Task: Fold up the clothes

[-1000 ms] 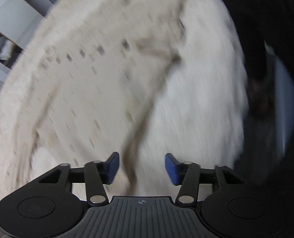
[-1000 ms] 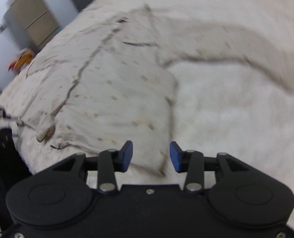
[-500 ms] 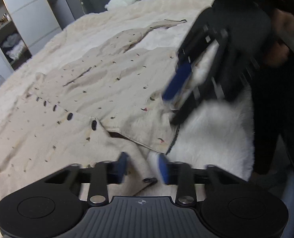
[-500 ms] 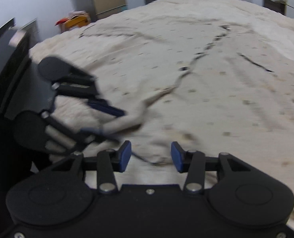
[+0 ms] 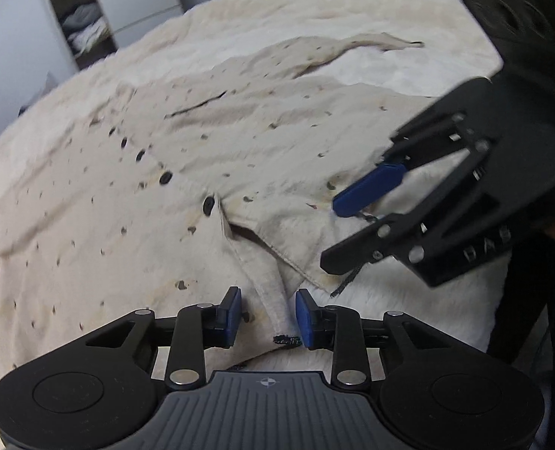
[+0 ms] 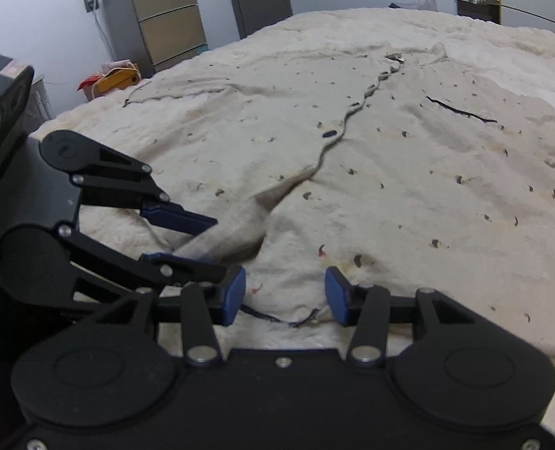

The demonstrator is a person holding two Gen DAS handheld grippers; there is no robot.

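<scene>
A cream, dark-speckled shirt [image 5: 210, 172] is spread flat on a fluffy cream bed cover [image 5: 397, 75], buttons running down its front. At its near hem, a raised fold of the fabric is seen between the blue pads of the left tool [image 5: 265, 317]; the jaws are opening and the pads stand just clear of the cloth. The right tool [image 6: 285, 294] is set over the hem corner just beside it, jaws apart and opening, with cloth between them but not pinched.
</scene>
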